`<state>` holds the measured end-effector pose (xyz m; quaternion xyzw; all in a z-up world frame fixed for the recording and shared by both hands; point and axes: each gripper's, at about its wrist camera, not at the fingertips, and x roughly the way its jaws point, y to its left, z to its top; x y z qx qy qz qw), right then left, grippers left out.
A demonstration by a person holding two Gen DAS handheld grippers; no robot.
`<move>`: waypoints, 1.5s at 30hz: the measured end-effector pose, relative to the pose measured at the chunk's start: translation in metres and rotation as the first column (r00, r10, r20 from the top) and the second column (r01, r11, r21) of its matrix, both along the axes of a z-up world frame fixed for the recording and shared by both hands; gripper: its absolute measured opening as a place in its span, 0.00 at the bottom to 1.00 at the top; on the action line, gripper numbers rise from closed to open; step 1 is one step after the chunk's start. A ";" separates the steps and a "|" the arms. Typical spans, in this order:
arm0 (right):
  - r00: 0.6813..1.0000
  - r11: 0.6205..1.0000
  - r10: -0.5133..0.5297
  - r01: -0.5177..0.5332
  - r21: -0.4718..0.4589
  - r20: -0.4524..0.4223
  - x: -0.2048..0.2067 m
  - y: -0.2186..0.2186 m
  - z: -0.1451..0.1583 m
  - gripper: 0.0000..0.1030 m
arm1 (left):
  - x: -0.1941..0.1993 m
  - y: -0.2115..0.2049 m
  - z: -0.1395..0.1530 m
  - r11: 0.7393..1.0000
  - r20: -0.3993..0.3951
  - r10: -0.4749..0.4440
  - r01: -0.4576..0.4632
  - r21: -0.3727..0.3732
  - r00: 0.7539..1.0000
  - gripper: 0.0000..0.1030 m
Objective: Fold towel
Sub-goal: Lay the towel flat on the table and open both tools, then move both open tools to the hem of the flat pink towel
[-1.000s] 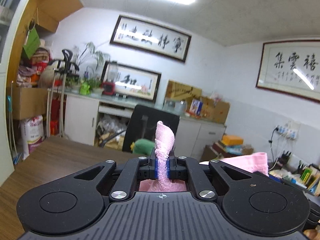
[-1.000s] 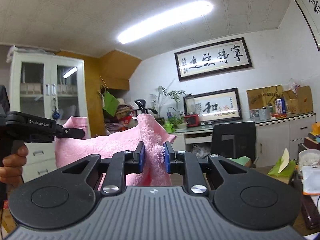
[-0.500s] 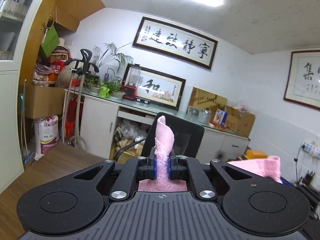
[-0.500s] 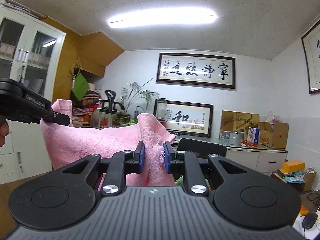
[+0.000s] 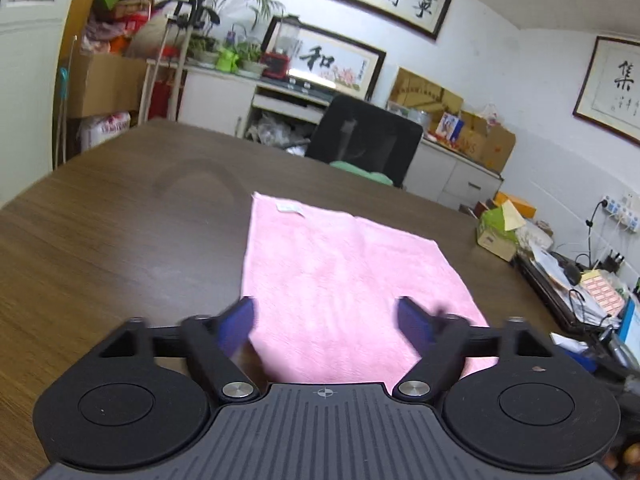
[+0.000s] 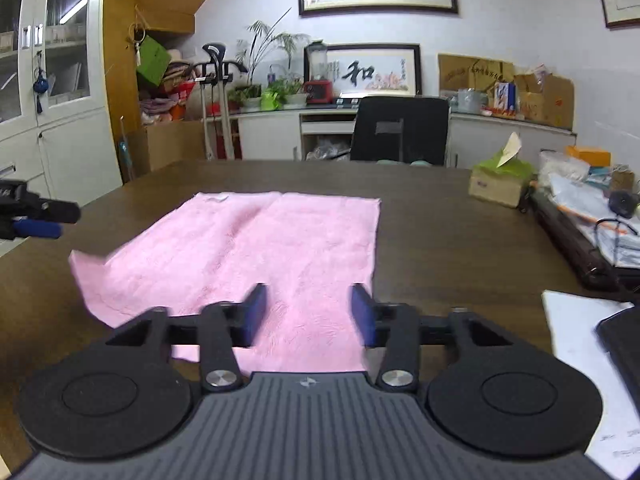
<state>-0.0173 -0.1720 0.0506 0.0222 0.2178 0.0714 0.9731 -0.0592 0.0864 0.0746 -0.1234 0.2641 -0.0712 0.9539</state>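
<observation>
A second ago I had the towel (image 5: 340, 276) pinched in both grippers and held up in the air; now it lies spread on the desk (image 5: 120, 240), and both grippers are letting go. The left gripper (image 5: 325, 326) has its jaws swinging wide, blurred as they open, with the near edge of the pink cloth lying under and between them but no pad pressing on it. The right gripper (image 6: 310, 314) is opening too, not yet as wide, and the same holds there: cloth below the gap, nothing gripped. From the right view the towel (image 6: 256, 252) sits flat for the most part, its far edge running straight across the desk and a small white label (image 6: 218, 199) at the far left corner. The near left corner (image 6: 86, 262) looks lifted or curled over, and a shallow crease runs down the middle. The left gripper's fingertips (image 6: 40, 220) show at the left edge of that view, apart from the cloth. To me this reads as the laying-out step finished, with the first fold not yet begun. I would judge that the raised near left corner wants smoothing or regrasping before I bring one edge over, or else the fold may come out skewed. The tissue box (image 6: 500, 184) and the papers (image 6: 580, 208) to the right stand well clear of the towel.
</observation>
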 end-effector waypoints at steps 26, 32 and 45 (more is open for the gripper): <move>0.975 0.999 0.023 -0.033 -0.039 -0.219 0.014 -0.009 -0.041 0.66 | -0.005 0.006 -0.053 0.997 -0.163 -0.012 0.025 0.076 0.986 0.92; 0.975 0.998 0.019 -0.033 -0.060 -0.223 0.016 -0.005 -0.042 0.56 | -0.001 0.008 -0.052 0.999 -0.189 0.005 0.004 0.050 0.982 0.92; 0.975 0.998 0.019 -0.033 -0.061 -0.222 0.017 -0.005 -0.041 0.55 | 0.011 -0.016 -0.048 0.996 -0.268 0.035 -0.010 0.093 0.963 0.90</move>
